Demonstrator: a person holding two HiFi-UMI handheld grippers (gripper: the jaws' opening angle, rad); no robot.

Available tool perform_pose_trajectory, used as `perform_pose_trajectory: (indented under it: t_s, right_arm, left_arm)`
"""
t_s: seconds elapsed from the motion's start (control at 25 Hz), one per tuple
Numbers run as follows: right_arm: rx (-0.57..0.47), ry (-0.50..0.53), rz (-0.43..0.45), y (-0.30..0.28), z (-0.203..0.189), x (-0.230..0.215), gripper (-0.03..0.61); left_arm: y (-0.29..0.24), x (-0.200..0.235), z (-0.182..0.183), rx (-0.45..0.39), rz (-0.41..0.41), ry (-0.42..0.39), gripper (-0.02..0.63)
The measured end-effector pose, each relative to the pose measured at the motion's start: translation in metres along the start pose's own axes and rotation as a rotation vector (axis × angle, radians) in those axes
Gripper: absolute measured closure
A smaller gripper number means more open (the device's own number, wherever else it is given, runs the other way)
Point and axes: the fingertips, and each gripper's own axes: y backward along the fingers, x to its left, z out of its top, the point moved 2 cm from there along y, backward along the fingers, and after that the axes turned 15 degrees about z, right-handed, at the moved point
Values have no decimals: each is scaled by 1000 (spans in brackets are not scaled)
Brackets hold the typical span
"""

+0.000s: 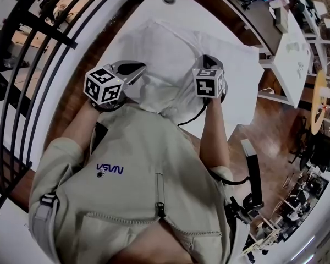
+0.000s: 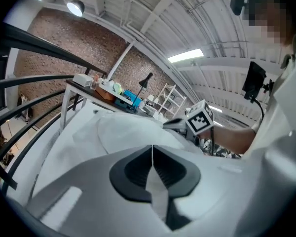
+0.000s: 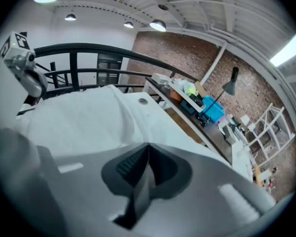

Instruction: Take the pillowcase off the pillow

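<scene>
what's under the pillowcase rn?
White table shows beside and beyond the pillowcase, which lies on it. Anything else beneath is covered by the fabric, and the pillow inside isn't visible either.

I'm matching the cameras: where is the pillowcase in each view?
Head view: pillowcase at centre frame.
Left gripper view: lower middle.
Right gripper view: left of centre.
Shared landmark: the dark railing beyond it.

Bright overall, fisheye edges, fg blurry
</scene>
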Motion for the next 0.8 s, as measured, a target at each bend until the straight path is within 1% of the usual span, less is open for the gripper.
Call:
perform_pose_trajectory:
  t_s: [0.12, 0.16, 0.2, 0.24, 0.28, 0.32, 0.4, 0.44, 0.48, 0.52, 0.6, 0.68, 0.76, 0.8]
  right_arm:
    - [-34, 6, -10, 6, 1, 1, 572]
    - [-53, 5, -10, 9, 3, 3, 572]
    - [-78, -6, -2, 12, 4, 4, 570]
    - [-108, -27, 14, 14, 5, 6, 564]
    - [-138, -53, 35, 17, 6, 7, 552]
    - [-166, -77, 58, 21, 9, 8, 538]
    - [-215, -105, 99, 29, 19, 11, 525]
    - [-234, -105, 113, 34, 26, 13, 523]
    - [-253, -98, 124, 39, 34, 15, 523]
    - [-275, -87, 134, 45, 44, 17, 523]
    - [-328, -64, 157, 55, 67, 21, 523]
    - [-363, -29, 188, 61, 88, 25, 523]
    - [-361, 27, 227, 57, 107, 33, 523]
    - [-351, 58, 247, 51, 116, 38, 523]
  left_arm:
    - [-6, 22, 41, -109, 47, 105, 564]
    - [-13, 32, 52, -122, 67, 139, 530]
    - [-23, 41, 60, -112, 84, 165, 459]
    - [-35, 49, 64, -82, 95, 191, 380]
    - [-49, 58, 65, -39, 104, 223, 323]
    - [-64, 65, 64, 8, 113, 263, 291]
    - [-90, 74, 58, 85, 108, 347, 264]
    - [-99, 72, 55, 112, 96, 369, 266]
    - [-104, 69, 53, 130, 87, 367, 298]
    - [-106, 64, 52, 139, 85, 343, 351]
    - [-104, 55, 53, 129, 93, 268, 433]
    - [-96, 43, 55, 101, 98, 184, 500]
    - [-89, 26, 53, 73, 99, 59, 549]
    - [-86, 16, 52, 58, 102, -10, 559]
